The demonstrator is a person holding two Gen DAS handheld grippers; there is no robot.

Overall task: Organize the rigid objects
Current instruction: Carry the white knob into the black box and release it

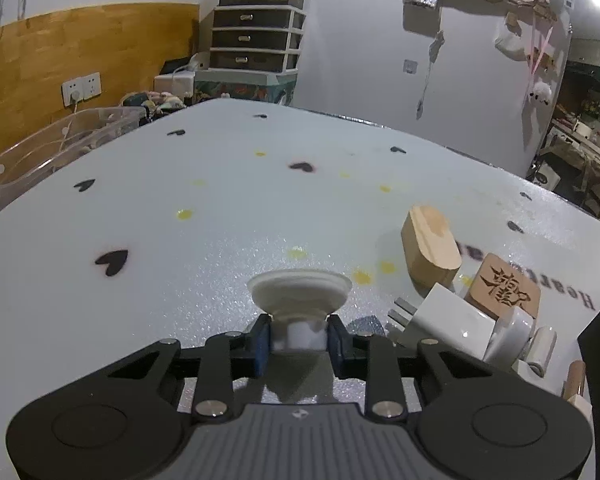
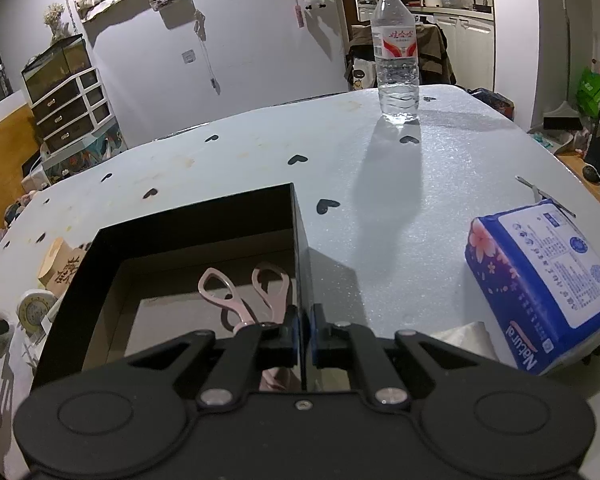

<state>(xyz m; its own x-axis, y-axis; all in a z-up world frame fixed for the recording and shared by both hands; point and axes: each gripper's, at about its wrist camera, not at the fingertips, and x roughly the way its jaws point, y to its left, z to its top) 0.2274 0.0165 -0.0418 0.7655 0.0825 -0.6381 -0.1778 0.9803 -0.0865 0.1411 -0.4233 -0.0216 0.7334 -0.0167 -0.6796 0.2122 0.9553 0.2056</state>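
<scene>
A white suction cup (image 1: 298,294) is being gripped at its stem by the left gripper (image 1: 298,342) near the table's (image 1: 220,200) near edge, the black box's (image 2: 204,208) wall is being pinched by the right gripper (image 2: 305,334), only pink scissors (image 2: 246,294) are being held inside, and wooden blocks (image 1: 430,246) and a charger (image 1: 448,316) are being left outside.

The left gripper (image 1: 298,340) had its jaws clamped on a white suction cup (image 1: 298,290) over the worktop (image 1: 220,208).

Left claw (image 1: 298,342), right claw (image 2: 304,334): black linkage arms, blue pads, silver screws, ribbed grey housing.
</scene>
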